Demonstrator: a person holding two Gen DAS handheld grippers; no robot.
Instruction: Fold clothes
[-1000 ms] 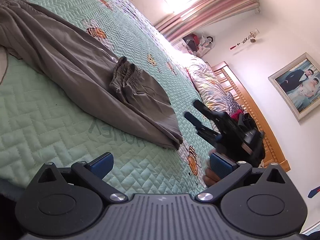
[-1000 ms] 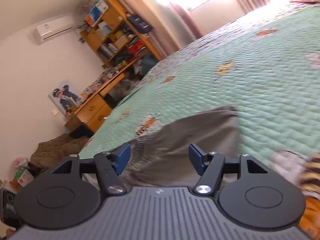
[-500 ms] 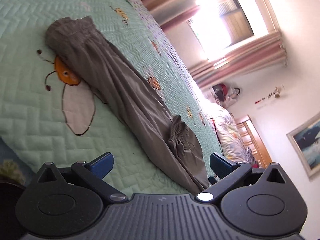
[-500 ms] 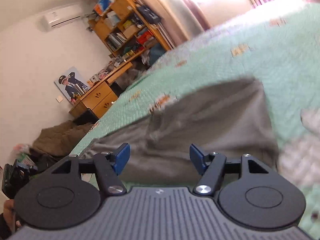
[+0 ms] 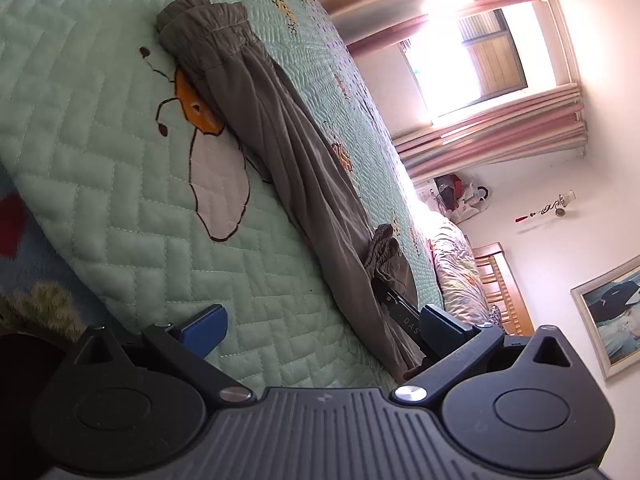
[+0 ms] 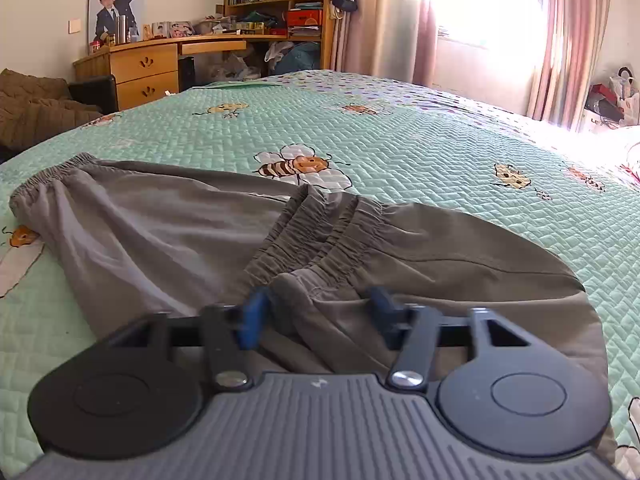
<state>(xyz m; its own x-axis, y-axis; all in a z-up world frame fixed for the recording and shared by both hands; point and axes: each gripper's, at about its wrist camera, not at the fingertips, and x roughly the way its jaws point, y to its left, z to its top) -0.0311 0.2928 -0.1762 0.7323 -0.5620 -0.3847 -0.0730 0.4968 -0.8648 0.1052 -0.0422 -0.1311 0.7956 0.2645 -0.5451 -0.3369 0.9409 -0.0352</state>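
The right tongs (image 6: 316, 314) are closing, their blue pads (image 6: 252, 314) blurred on either side of a bunched fold of the grey-brown trousers (image 6: 160, 224); the cloth sits between the pads, and whether they press it yet cannot be told. Just beyond the pads lie the two gathered elastic cuffs (image 6: 320, 232), folded back onto the trouser body. Farther out to the left, the elastic waistband (image 6: 48, 174) marks the garment's far end. The trousers lie on a green quilted bedspread (image 6: 400, 140) with bee patterns.

The left tongs (image 5: 320, 322) stand wide open with nothing between the pads, hovering above the bedspread (image 5: 100, 120). The trousers (image 5: 280, 140) run diagonally ahead of them, passing close by the right-hand pad (image 5: 444, 326), where a black arm of the right tongs (image 5: 400, 312) shows against the cloth. Beyond the bed, a wooden desk (image 6: 148, 68) and a curtained window (image 6: 480, 4).
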